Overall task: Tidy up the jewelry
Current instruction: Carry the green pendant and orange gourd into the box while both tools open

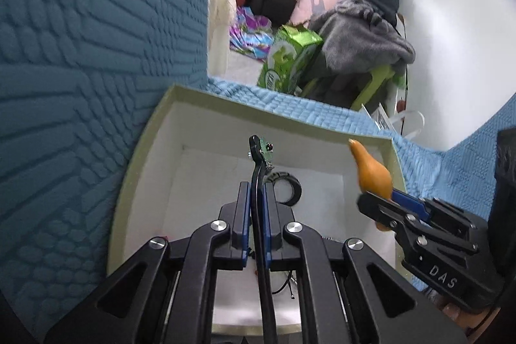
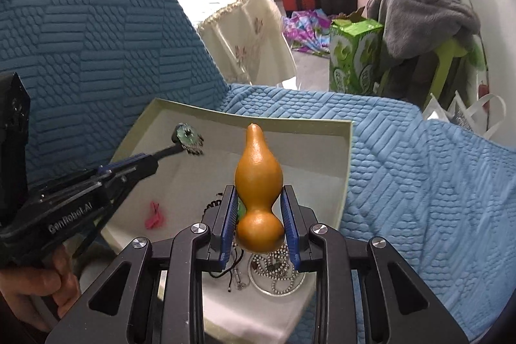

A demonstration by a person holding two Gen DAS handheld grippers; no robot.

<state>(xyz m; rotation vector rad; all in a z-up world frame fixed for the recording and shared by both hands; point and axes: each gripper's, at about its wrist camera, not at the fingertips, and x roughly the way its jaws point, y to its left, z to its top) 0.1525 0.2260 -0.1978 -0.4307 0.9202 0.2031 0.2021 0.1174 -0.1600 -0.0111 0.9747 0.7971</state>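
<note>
orange and glossy, the gourd pendant (image 2: 258, 186) stood upright in the right gripper (image 2: 260, 208), whose jaws were closed on its narrow waist, long axis pointing away from the jaws, above the near right part of the pale green box (image 2: 346, 170). the left gripper (image 1: 257, 211) had its jaws closed on a black hairpin (image 1: 258, 170) with a green ornament, held over the far left part of the box. both were already over the box, so lowering seemed the next move. readable writing: "genrobot.ai" on the left gripper, "das" on the right one.
</note>
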